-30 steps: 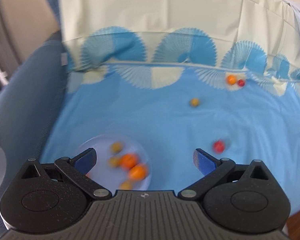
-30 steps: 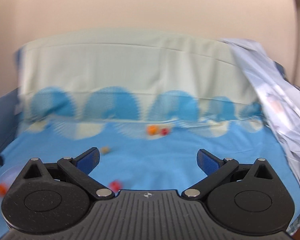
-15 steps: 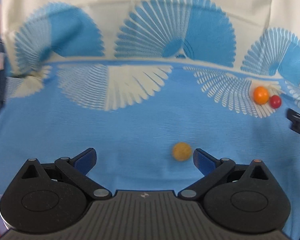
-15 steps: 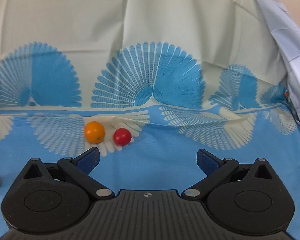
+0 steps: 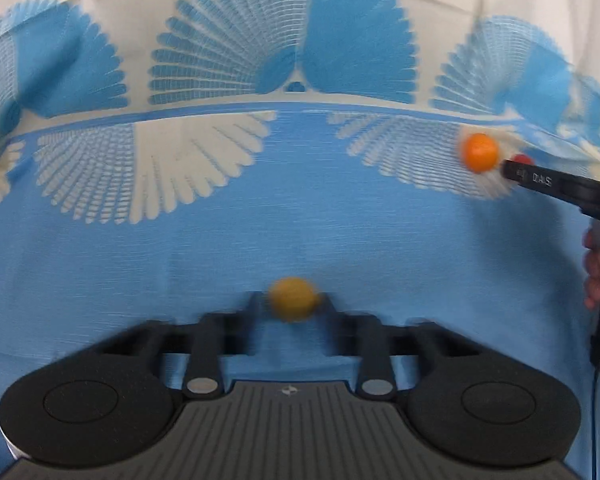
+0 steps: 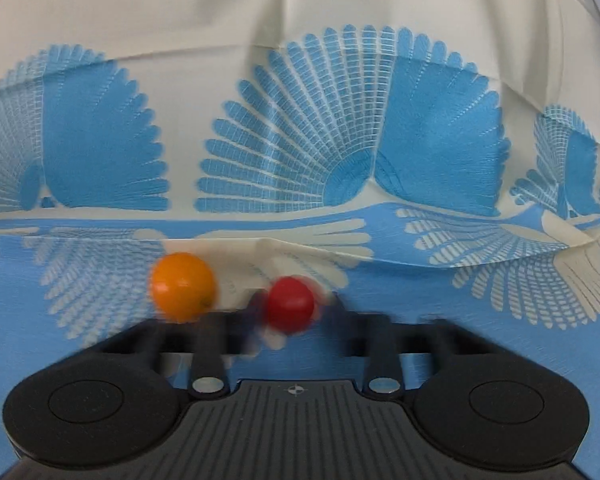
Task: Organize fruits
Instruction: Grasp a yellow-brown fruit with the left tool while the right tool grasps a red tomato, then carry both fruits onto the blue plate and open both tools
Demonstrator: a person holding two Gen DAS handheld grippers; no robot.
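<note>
In the left wrist view my left gripper (image 5: 293, 304) is shut on a small yellow fruit (image 5: 293, 298) on the blue cloth. In the right wrist view my right gripper (image 6: 292, 312) is shut on a small red fruit (image 6: 290, 302), with an orange fruit (image 6: 182, 284) just to its left on the cloth. The left wrist view also shows the orange fruit (image 5: 480, 152), the red fruit (image 5: 522, 159) partly hidden, and the right gripper's black body reaching in from the right. Both grips are motion-blurred.
A blue and cream cloth with fan patterns (image 5: 180, 220) covers the surface and rises up at the back (image 6: 300, 20). The person's hand (image 5: 598, 272) holds the right gripper's handle at the right edge.
Both grippers moved forward and closed from open: the left around the yellow fruit, the right around the red fruit. The plate of fruits has left the left view.
</note>
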